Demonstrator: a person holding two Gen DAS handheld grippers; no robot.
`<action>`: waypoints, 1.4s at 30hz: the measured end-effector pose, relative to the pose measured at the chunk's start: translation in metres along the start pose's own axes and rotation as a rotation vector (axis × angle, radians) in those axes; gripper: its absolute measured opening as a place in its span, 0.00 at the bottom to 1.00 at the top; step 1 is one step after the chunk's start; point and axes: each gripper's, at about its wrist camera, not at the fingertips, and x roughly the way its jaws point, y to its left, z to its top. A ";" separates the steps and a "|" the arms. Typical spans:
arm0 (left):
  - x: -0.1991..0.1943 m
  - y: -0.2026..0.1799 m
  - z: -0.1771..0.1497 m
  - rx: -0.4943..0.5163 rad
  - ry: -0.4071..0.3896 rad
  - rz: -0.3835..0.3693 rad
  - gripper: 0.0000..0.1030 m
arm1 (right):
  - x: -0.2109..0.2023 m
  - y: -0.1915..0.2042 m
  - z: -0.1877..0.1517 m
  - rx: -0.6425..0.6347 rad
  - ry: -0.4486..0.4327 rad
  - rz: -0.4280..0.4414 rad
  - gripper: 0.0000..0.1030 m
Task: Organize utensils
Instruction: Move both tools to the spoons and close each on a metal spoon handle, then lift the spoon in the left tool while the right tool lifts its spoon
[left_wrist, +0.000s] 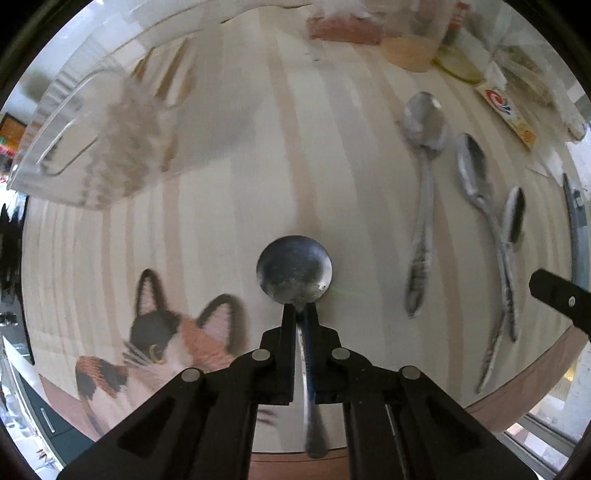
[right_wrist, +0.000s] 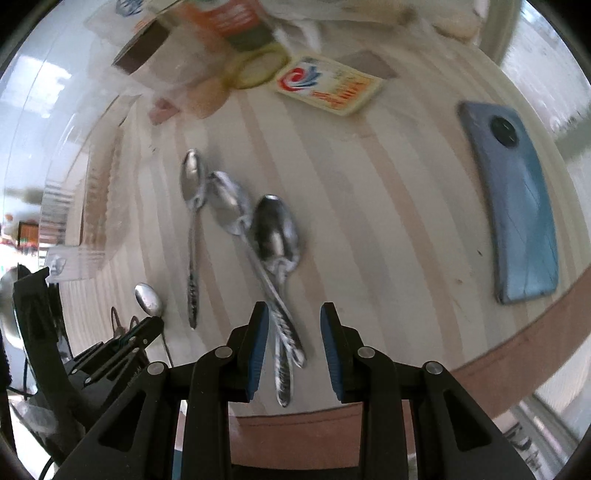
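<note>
My left gripper (left_wrist: 300, 314) is shut on a round-bowled steel spoon (left_wrist: 294, 275), held by its handle above the striped table. Three steel spoons lie to its right: one (left_wrist: 424, 147), a second (left_wrist: 474, 173) and a third (left_wrist: 515, 214) crossing it. In the right wrist view my right gripper (right_wrist: 291, 317) is open, its blue pads either side of the crossed handles of two spoons (right_wrist: 277, 236) (right_wrist: 227, 206). A third spoon (right_wrist: 192, 206) lies left of them. The left gripper with its spoon (right_wrist: 147, 297) shows at lower left.
A clear plastic container (left_wrist: 92, 140) with wooden sticks stands at the far left. A blue phone (right_wrist: 517, 206) lies at the right near the table's edge (right_wrist: 498, 358). Packets (right_wrist: 328, 86), tape (right_wrist: 258, 68) and boxes crowd the far side. A cat picture (left_wrist: 159, 332) is on the cloth.
</note>
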 end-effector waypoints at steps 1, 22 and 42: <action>-0.001 0.008 -0.002 -0.008 0.003 0.005 0.02 | 0.002 0.006 0.002 -0.023 0.000 -0.006 0.30; 0.003 0.083 -0.028 -0.061 0.021 0.029 0.02 | 0.038 0.076 0.014 -0.294 -0.024 -0.227 0.07; 0.014 0.138 -0.018 -0.159 0.038 -0.169 0.07 | 0.037 0.096 -0.051 -0.269 0.072 -0.297 0.08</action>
